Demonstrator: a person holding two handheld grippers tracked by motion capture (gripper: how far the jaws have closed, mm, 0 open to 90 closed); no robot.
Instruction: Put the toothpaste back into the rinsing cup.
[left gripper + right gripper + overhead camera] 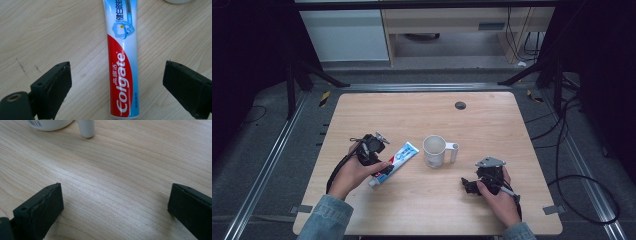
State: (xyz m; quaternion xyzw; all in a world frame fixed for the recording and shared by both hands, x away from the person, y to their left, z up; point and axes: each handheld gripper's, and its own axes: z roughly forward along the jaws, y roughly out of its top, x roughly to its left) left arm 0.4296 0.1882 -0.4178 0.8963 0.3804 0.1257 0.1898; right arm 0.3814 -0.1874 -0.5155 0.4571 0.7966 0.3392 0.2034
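1. Tube (122,72) first: a red, white and blue toothpaste tube lies flat on the table (422,205), left of centre, slanted, flat crimped end toward the cup (434,151), cap end toward our body.
2. Step in hand, as we judge it: the approach to grasp the tube w/ the left gripper (117,85). Nothing is lifted yet.
3. Left gripper: jaws wide apart, one on each side of the tube's lower half. In the left gripper view there is bare wood between each pad and the tube, so no contact. The tube runs straight up the middle of the gap, roughly centred, perhaps a bit nearer the right jaw.
4. In the high view the left gripper (374,150) sits over the tube's cap end, hand behind it.
5. Next move, in our view: lower a little if still above the table, then close across the tube's width. The tube is soft, so a gentle squeeze should do; too hard may press paste toward the cap.
6. The cup stands upright just beyond the tube's crimped end, apart from it, handle pointing right.
7. Right gripper (477,184): near the table's right front, well apart from the tube, jaws apart w/ nothing between them. Its view looks toward the cup's base and handle (86,128).
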